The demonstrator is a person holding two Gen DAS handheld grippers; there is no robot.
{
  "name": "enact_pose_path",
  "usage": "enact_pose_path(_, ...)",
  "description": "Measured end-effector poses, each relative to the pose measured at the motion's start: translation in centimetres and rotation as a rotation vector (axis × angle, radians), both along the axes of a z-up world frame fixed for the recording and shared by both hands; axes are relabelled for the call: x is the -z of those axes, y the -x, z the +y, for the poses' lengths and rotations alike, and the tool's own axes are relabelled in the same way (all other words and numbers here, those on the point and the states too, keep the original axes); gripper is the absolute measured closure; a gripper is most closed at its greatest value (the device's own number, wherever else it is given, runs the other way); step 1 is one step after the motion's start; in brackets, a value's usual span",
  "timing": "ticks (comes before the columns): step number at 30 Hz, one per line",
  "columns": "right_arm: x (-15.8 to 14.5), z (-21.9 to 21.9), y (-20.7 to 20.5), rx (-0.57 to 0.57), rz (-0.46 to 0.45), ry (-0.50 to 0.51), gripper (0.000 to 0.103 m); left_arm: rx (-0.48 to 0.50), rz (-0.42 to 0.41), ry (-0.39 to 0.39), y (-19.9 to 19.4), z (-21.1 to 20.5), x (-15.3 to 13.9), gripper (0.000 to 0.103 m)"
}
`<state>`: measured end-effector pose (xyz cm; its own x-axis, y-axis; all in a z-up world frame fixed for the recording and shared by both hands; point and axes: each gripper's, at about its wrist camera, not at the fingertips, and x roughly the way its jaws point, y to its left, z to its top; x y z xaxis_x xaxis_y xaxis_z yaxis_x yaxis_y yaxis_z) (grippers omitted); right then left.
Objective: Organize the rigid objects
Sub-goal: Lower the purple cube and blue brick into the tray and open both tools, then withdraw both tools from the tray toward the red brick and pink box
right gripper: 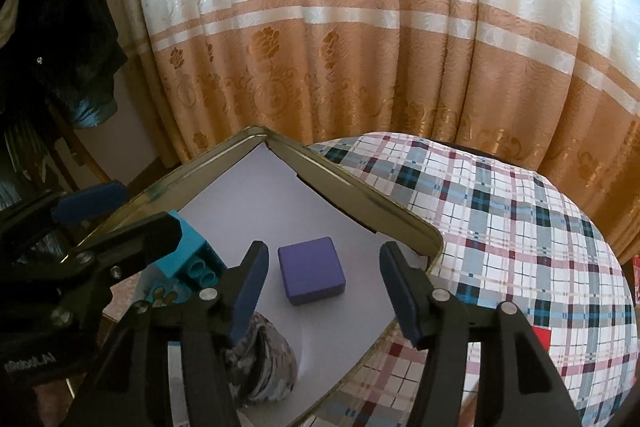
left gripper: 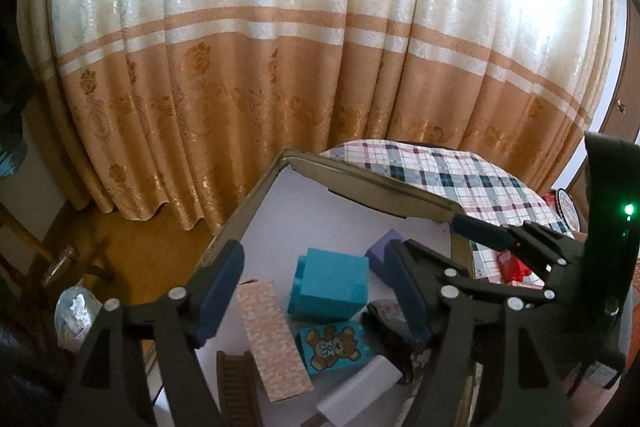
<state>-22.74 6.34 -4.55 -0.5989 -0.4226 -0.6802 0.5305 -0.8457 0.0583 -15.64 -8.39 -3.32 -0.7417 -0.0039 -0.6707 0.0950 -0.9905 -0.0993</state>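
A metal tin (left gripper: 256, 195) with a white floor holds several objects: a teal brick (left gripper: 332, 285), a teddy-bear brick (left gripper: 332, 347), a pink patterned block (left gripper: 272, 339), a purple cube (left gripper: 380, 251), a brown ridged piece (left gripper: 236, 387) and a white charger (left gripper: 356, 391). My left gripper (left gripper: 316, 295) is open above the teal brick. In the right wrist view my right gripper (right gripper: 324, 291) is open and empty above the purple cube (right gripper: 312, 271). The teal brick (right gripper: 188, 255) lies left of it, and the tin's rim (right gripper: 360, 199) runs behind.
The tin rests on a plaid tablecloth (right gripper: 520, 247). A patterned dark object (right gripper: 264, 363) lies in the tin's near corner. Red items (left gripper: 512, 267) sit on the cloth right of the tin. Curtains hang behind. A wooden chair (left gripper: 36, 251) and floor lie to the left.
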Motion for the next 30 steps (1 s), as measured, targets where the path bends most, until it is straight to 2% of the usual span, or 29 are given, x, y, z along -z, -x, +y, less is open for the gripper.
enact_pose_path(3, 0.0, 0.5, -0.4, 0.009, -0.010, 0.011, 0.042, -0.010, -0.006, 0.008, -0.3, 0.1, 0.0, 0.029)
enact_pose_path(5, 0.1, 0.9, -0.9, 0.022, -0.018, 0.019, 0.042, -0.015, 0.000, 0.001, -0.8, 0.1, -0.1, 0.023)
enact_pose_path(7, 0.0, 1.6, -1.5, 0.033, -0.023, 0.029, 0.041, -0.020, 0.011, -0.008, -1.5, 0.3, -0.1, 0.007)
enact_pose_path(8, 0.0, 1.9, -1.7, 0.039, -0.024, 0.030, 0.041, -0.017, 0.016, -0.014, -1.7, 0.4, -0.1, 0.005)
enact_pose_path(11, -0.2, 4.2, -2.9, 0.075, -0.029, 0.031, 0.035, 0.014, 0.017, -0.021, -2.4, 1.4, -0.2, 0.005)
enact_pose_path(15, -0.1, 8.5, -4.3, 0.184, -0.037, 0.037, 0.027, 0.031, 0.025, -0.039, -3.0, 2.7, -0.2, 0.003)
enact_pose_path(22, 1.9, 14.4, -4.9, 0.376, -0.111, 0.000, 0.026, 0.074, 0.031, -0.063, -3.7, 5.2, -0.5, 0.002)
enact_pose_path(30, 3.8, 14.8, -4.1, 0.432, -0.179, -0.019, 0.025, 0.102, 0.017, -0.057, -4.0, 6.5, -0.3, 0.002)
